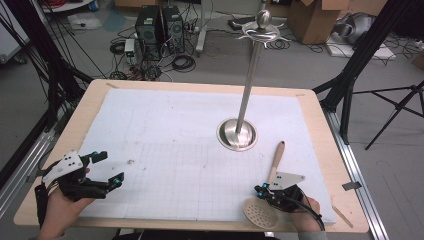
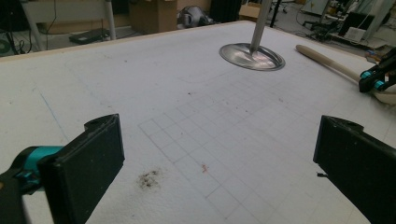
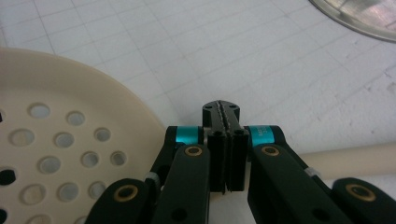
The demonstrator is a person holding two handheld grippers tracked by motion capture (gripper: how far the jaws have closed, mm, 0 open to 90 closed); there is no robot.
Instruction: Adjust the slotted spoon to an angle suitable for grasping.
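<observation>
A cream skimmer lies at the table's front right, its perforated head [image 1: 260,212] toward the front edge and its pale handle [image 1: 276,160] pointing away. My right gripper [image 1: 264,191] sits low over the skimmer's neck. In the right gripper view, this gripper [image 3: 222,109] has its pads pressed together with nothing seen between them. The skimmer head [image 3: 60,140] is to their left and the handle [image 3: 350,156] runs off behind them to the right. My left gripper [image 1: 109,168] rests at the front left, open and empty; in its own view the left gripper [image 2: 219,163] has its jaws far apart.
A steel stand with a round base [image 1: 237,134] and a tall pole [image 1: 250,75] topped by hooks [image 1: 262,30] stands right of centre on the white gridded mat [image 1: 175,150]. Its base [image 2: 252,56] shows far ahead of the left gripper. Tripods, cables and boxes surround the table.
</observation>
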